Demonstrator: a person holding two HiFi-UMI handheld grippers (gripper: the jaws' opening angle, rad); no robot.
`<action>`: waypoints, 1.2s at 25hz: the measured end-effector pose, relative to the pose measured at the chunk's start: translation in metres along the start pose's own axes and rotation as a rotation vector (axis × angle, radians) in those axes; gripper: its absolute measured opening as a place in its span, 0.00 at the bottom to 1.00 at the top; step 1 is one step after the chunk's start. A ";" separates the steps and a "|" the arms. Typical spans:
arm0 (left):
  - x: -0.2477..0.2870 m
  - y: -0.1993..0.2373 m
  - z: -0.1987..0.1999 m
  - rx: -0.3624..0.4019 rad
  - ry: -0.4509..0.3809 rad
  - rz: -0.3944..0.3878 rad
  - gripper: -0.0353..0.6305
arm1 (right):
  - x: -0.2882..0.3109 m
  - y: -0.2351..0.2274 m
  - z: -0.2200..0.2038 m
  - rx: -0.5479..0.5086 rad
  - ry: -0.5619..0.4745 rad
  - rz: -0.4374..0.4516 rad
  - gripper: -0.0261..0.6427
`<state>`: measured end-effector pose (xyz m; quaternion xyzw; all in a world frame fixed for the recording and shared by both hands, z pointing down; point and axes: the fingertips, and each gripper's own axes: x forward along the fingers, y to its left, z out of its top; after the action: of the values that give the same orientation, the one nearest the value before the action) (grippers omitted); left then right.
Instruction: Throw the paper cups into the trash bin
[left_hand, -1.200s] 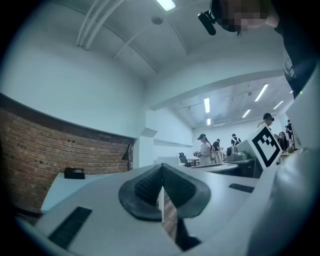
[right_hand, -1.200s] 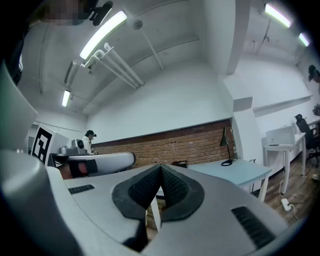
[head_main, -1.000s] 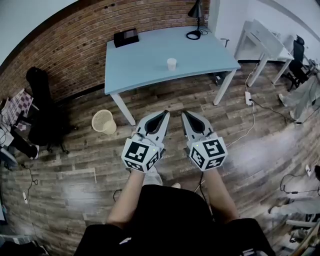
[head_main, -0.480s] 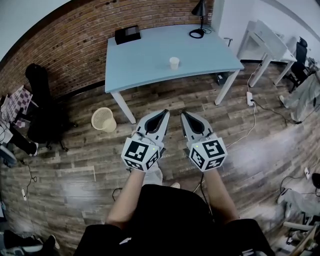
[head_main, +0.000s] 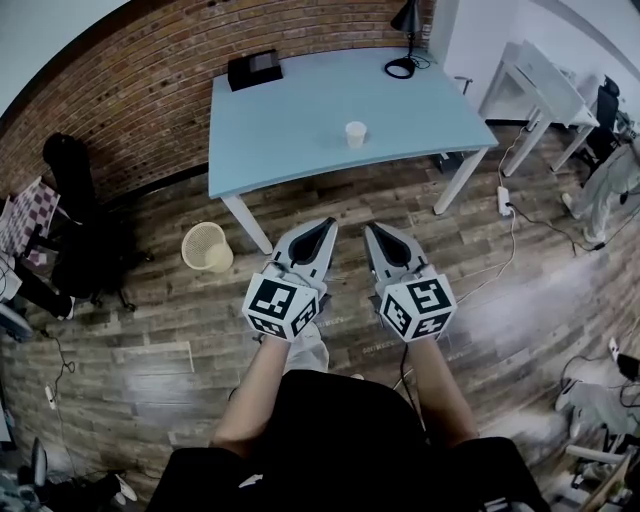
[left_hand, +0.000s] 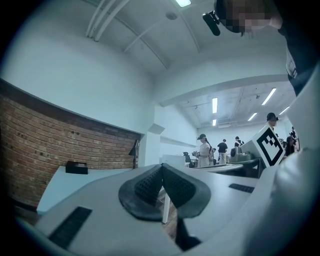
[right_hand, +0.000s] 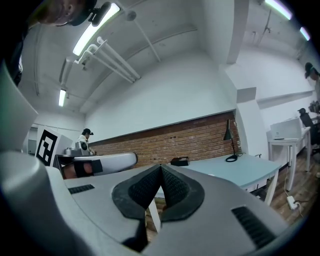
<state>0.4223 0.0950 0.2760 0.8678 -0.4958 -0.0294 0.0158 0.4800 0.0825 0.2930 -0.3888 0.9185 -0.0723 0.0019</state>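
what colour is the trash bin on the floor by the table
Pale cream-yellow trash bin, seen best in the head view.

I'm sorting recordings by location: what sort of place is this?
Probably an open office or lab workspace: a light-blue table with a desk lamp stands by a brick wall, and a white desk stands further right.

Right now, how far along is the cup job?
Done: nothing visible. The one white paper cup stands on the light blue table; the cream mesh trash bin sits on the wooden floor by the table's leg. In hand: nothing; left tongs and right tongs are shut, empty, short of the table. Left: grasp the cup, drop it in the bin.
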 end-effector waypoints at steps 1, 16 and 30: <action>0.005 0.008 0.000 -0.004 0.000 -0.002 0.07 | 0.008 -0.003 0.001 0.001 0.001 -0.003 0.05; 0.063 0.102 0.005 -0.061 0.000 -0.056 0.07 | 0.107 -0.036 0.014 -0.004 0.024 -0.081 0.05; 0.073 0.161 0.001 -0.103 -0.011 -0.101 0.07 | 0.159 -0.039 0.005 -0.001 0.049 -0.161 0.05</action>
<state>0.3209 -0.0492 0.2814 0.8896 -0.4493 -0.0604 0.0564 0.3972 -0.0581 0.3013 -0.4594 0.8841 -0.0810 -0.0267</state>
